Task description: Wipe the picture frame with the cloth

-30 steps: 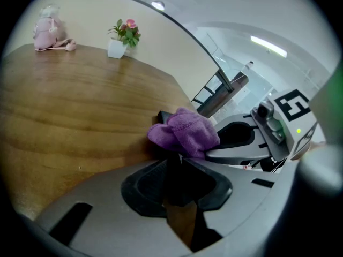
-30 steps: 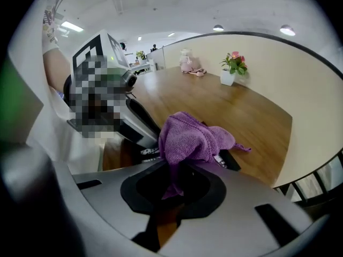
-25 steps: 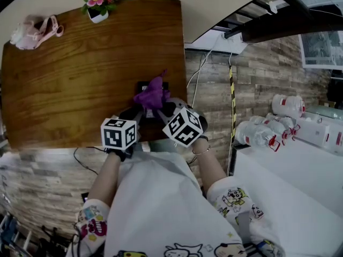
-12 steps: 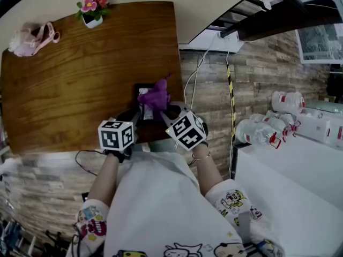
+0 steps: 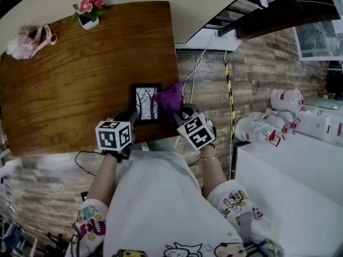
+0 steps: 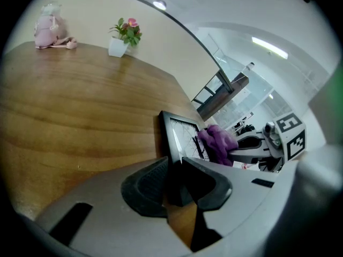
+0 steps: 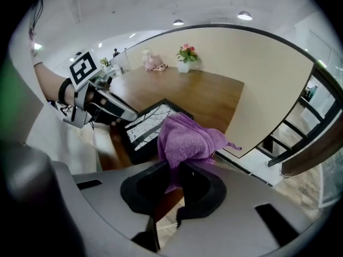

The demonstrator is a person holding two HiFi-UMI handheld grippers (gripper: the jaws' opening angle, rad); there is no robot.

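Item: black picture frame [image 5: 146, 104], on my table [image 5: 80, 79] near its front right corner.
My left tongs [image 6: 174, 182]: clenched on the frame's near edge.
My right tongs [image 7: 179, 178]: grasping the bunched purple cloth [image 7: 185, 138], just beside the frame's right side.
Far edge: flower pot [image 5: 88, 15], pink soft item [image 5: 27, 36].

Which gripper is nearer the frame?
Left. The left gripper is shut on the near edge of the frame; the right gripper, shut on the cloth, is by its right edge.
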